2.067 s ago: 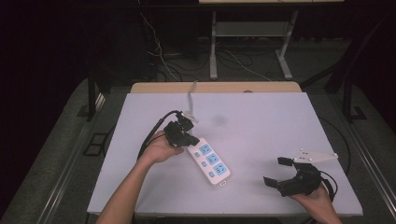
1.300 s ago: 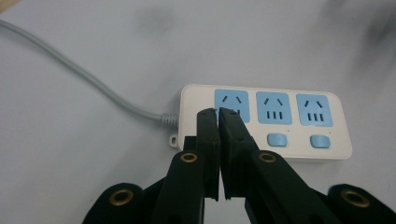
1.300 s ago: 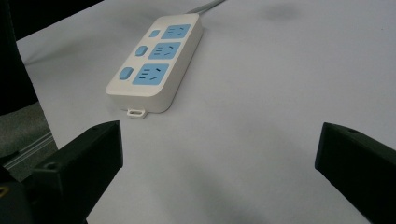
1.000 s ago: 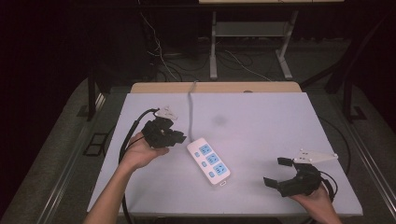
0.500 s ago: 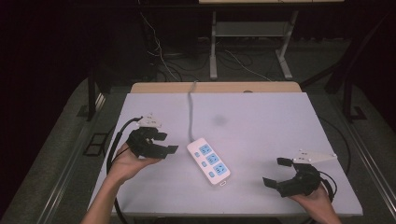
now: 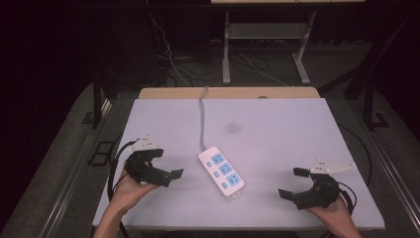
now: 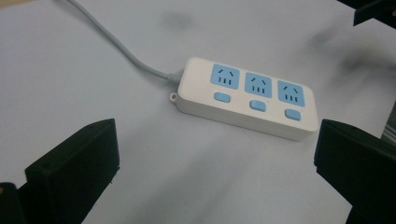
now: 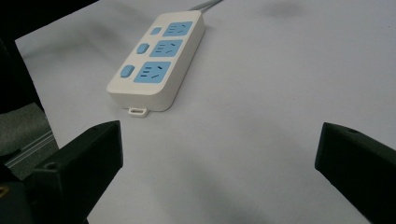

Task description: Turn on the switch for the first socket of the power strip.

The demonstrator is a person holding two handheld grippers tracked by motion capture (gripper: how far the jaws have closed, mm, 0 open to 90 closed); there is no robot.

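power strip (image 6: 221,170) lies flat mid-table (image 6: 277,124), sockets up and cord (image 6: 201,124) trailing to the far edge, while the left gripper (image 6: 168,174) and right gripper (image 6: 292,184) flank it, jaws spread and empty, seemingly leaving it free.

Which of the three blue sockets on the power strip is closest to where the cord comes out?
The farthest one on the power strip, at the end where the grey cord enters. The other two sit nearer the person, toward the small tab end.
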